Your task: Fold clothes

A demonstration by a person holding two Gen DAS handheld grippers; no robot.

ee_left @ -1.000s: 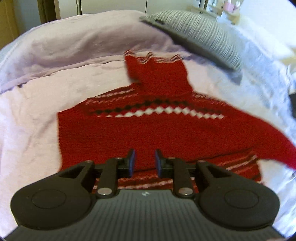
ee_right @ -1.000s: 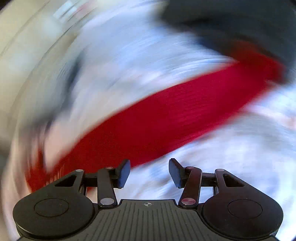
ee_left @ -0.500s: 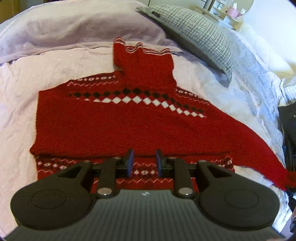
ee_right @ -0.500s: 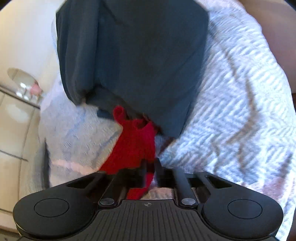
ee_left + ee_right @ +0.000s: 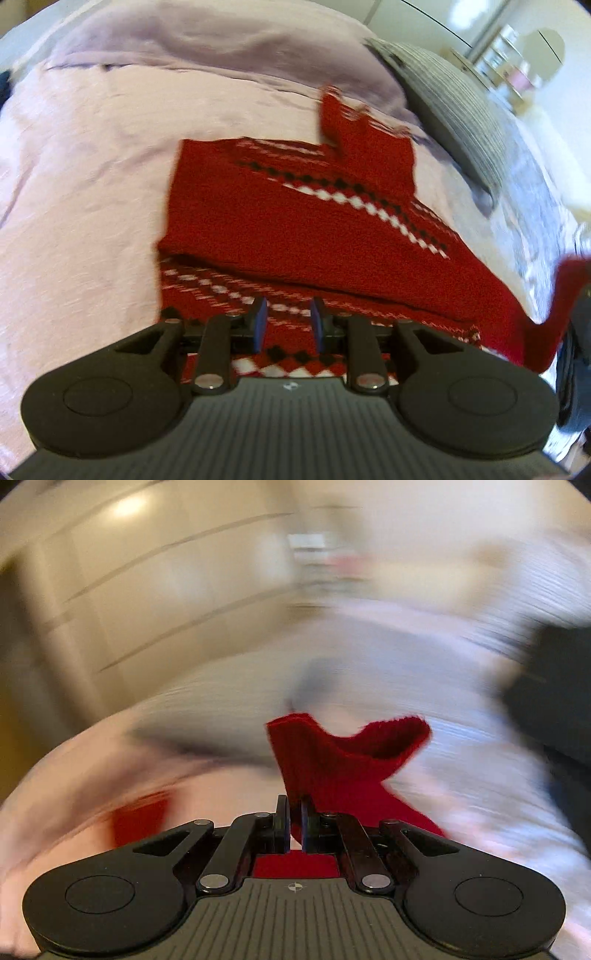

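Observation:
A red knitted sweater [image 5: 306, 229] with black and white diamond bands lies partly folded on the pink bed sheet [image 5: 81, 184]. My left gripper [image 5: 286, 325] hovers open and empty over the sweater's near patterned edge. One sleeve stretches to the right and rises off the bed [image 5: 569, 284]. My right gripper [image 5: 293, 825] is shut on the red sleeve cuff [image 5: 343, 757], which sticks up in front of its fingers. The right wrist view is heavily blurred.
A lilac pillow [image 5: 207, 40] and a grey checked pillow [image 5: 454, 122] lie at the head of the bed. A dark garment [image 5: 554, 672] lies at the right. Pale wardrobe doors [image 5: 129, 572] stand behind.
My right gripper has lifted the sleeve cuff away from the dark garment and swung toward the wardrobe. My left gripper has shifted left over the sweater and stays open.

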